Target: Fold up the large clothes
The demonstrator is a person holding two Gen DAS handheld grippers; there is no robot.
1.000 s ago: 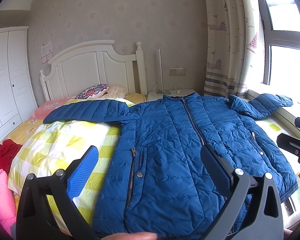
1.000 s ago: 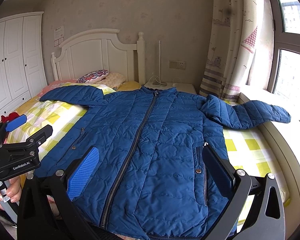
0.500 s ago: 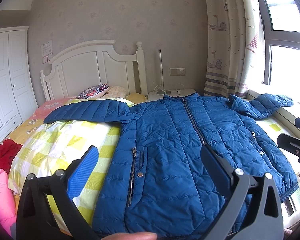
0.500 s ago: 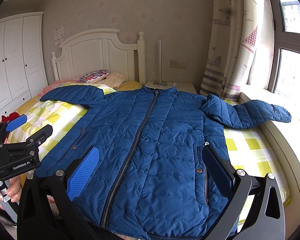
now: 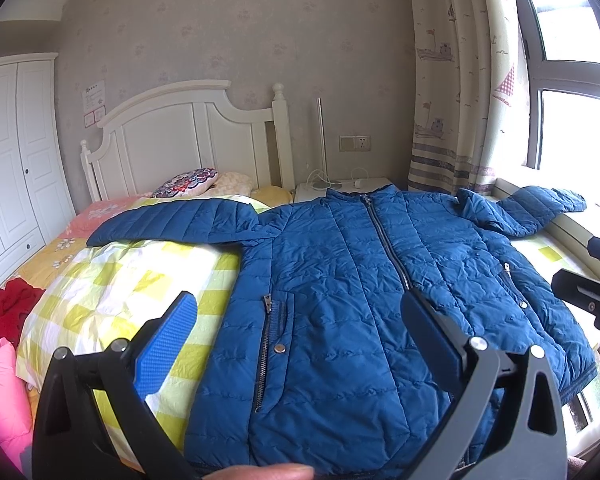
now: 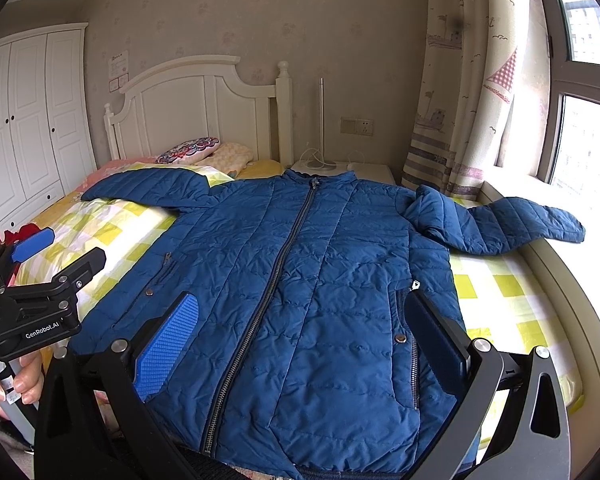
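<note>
A blue quilted jacket point(image 5: 364, 280) point(image 6: 300, 272) lies flat on the bed, front up and zipped, collar toward the headboard. One sleeve point(image 6: 140, 188) stretches left over the checked cover; the other sleeve point(image 6: 512, 224) reaches right to the window ledge. My left gripper point(image 5: 300, 316) hovers open above the jacket's lower left part, holding nothing. My right gripper point(image 6: 300, 320) hangs open over the hem near the zipper, also holding nothing. In the right wrist view the left gripper point(image 6: 52, 252) appears at the left edge, held by a hand point(image 6: 16, 384).
The bed carries a yellow-and-white checked cover point(image 5: 112, 280), pillows point(image 5: 188, 182) near the white headboard point(image 5: 188, 136). Red cloth point(image 5: 8, 308) and pink bedding point(image 5: 0, 392) lie at the left. A nightstand point(image 6: 360, 170), curtain point(image 6: 468, 80) and window ledge point(image 6: 580, 248) border the right; a wardrobe point(image 6: 24, 120) stands at the left.
</note>
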